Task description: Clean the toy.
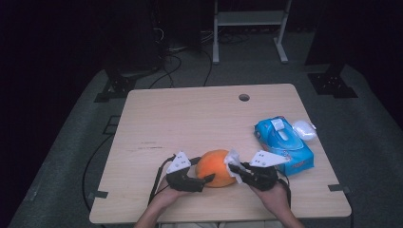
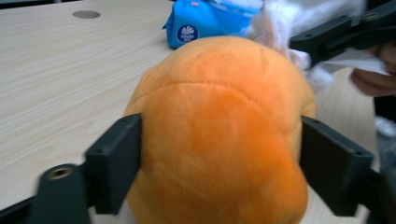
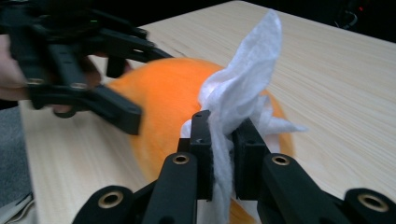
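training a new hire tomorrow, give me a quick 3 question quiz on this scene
1. True or false: the right claw is shut on a white tissue.
2. What does the left claw straddle? A) the blue tissue pack B) the orange plush ball C) a cup
3. Fill in: the white tissue is pressed against the ____ ball.

Key: 1 true. 2 B; its jaws sit on either side of the ball and look to press its sides. 3 orange; in the high view the tissue meets the ball's right side, on the wooden table.
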Demonstrator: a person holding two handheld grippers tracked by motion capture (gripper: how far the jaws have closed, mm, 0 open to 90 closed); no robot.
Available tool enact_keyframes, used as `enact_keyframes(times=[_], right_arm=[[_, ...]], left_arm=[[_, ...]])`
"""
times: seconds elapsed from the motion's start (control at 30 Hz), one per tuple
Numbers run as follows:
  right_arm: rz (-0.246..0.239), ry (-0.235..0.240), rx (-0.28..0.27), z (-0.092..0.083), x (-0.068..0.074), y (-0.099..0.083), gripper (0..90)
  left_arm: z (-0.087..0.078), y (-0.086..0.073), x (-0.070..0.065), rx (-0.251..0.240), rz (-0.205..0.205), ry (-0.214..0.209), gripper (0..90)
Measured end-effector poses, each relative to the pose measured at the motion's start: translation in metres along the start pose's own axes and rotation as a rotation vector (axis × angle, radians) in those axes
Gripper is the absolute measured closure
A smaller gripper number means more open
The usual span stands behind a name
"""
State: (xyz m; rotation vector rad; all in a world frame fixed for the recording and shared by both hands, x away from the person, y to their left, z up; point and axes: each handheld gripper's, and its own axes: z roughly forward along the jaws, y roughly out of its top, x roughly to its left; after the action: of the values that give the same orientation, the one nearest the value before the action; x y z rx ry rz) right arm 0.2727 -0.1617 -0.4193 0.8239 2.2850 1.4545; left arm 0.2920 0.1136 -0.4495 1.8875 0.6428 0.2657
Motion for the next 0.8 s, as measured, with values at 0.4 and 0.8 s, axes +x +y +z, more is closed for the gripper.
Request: enact_keyframes(times=[0.4, 0.8], right_arm=[[0.021, -0.039, -0.016, 0.001, -0.013, -0.002, 80.0], [-0.109, 0.023, -0.029, 0.001, 0.016, 0.016, 79.8]], left_arm=[[-0.001, 0.002, 0.003, -0.013, -0.031, -0.051, 18.6], [0.002, 0.004, -0.012, 0.007, 0.066, -0.031, 27.9]])
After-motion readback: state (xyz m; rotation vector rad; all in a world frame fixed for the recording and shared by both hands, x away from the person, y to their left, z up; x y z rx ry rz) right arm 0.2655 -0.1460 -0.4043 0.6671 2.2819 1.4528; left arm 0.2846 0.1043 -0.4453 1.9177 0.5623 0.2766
